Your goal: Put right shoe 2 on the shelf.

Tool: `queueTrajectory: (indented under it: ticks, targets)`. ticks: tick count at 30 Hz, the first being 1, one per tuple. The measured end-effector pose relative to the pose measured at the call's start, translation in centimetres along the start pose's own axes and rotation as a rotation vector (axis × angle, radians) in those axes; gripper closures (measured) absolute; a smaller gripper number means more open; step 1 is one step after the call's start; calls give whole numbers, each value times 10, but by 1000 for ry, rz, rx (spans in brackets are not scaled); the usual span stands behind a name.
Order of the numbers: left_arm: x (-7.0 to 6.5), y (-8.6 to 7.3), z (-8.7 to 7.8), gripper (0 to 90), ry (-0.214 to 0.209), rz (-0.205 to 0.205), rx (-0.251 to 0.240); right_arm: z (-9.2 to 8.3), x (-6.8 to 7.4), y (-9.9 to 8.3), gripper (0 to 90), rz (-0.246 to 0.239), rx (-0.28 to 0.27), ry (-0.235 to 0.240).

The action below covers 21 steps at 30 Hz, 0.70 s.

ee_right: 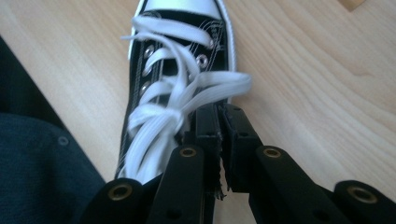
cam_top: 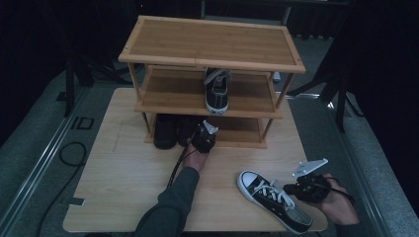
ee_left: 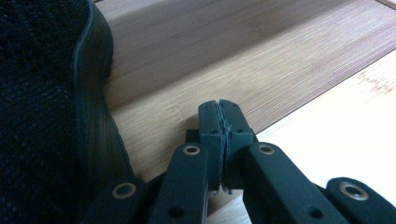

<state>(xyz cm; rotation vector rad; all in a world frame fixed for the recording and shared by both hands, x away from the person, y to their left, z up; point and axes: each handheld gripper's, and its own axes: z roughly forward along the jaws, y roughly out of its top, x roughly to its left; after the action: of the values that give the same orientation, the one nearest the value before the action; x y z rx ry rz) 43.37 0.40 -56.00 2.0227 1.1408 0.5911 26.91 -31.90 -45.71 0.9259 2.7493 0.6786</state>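
Sneaker (cam_top: 274, 200) lies on the table (cam_top: 123, 182), out in front of the bamboo shoe rack (cam_top: 207, 47), toe pointed toward the rack's lower shelf. Right gripper (cam_top: 289, 188) sits at its laces (ee_right: 187, 100), jaws near shut with a thin gap and no lace visibly pinched. Looks like the pickup step: next it needs a firm bite on the collar or laces before lifting toward the rack. Left gripper (ee_left: 219, 126) is clenched on nothing at the rack's bottom shelf, beside a dark shoe (ee_left: 42, 107). Its mate (cam_top: 217, 89) stands on the middle shelf.
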Motion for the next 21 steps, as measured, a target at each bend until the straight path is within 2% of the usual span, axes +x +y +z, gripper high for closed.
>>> queueTrajectory:
  ticks: [8, 15, 21]
  targets:
    - [0, 0, 0, 886, 0, 0, 0, -8, 5, -10, 819, -4, 13, 4]
    - [0, 0, 0, 886, 0, 0, 0, -14, 11, -11, 794, -17, 1, 22]
    - [0, 0, 0, 886, -1, -1, 0, -7, 11, -9, 794, -19, 61, 5]
